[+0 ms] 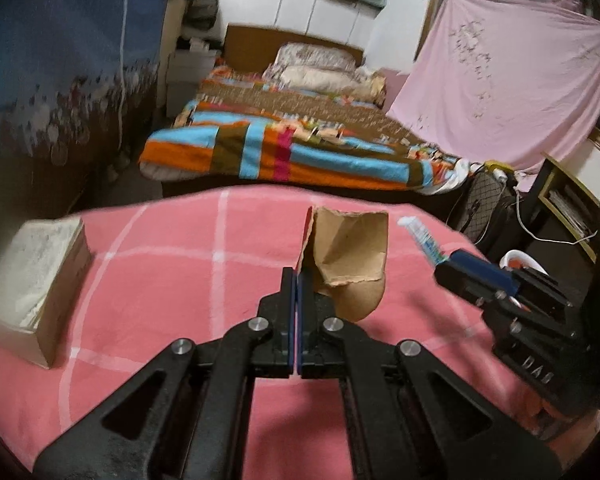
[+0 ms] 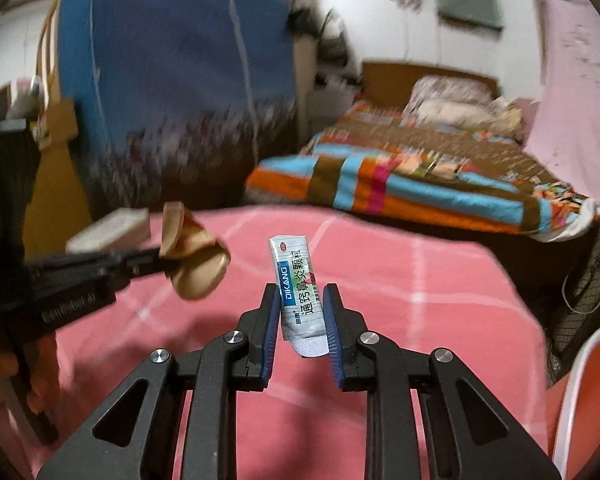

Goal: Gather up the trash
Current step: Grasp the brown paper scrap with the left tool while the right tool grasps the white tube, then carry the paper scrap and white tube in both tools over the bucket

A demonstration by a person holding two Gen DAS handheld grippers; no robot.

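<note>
Left wrist view sits low and close over the pink checked blanket, looking forward along the left gripper toward the striped bed and pink sheet at the far wall. Right wrist view looks the same way along the right gripper, set further right and angled slightly left, catching the blue curtain. Both share blanket, bed, headboard. Each sees the other gripper at its edge. Backgrounds blurred.
</note>
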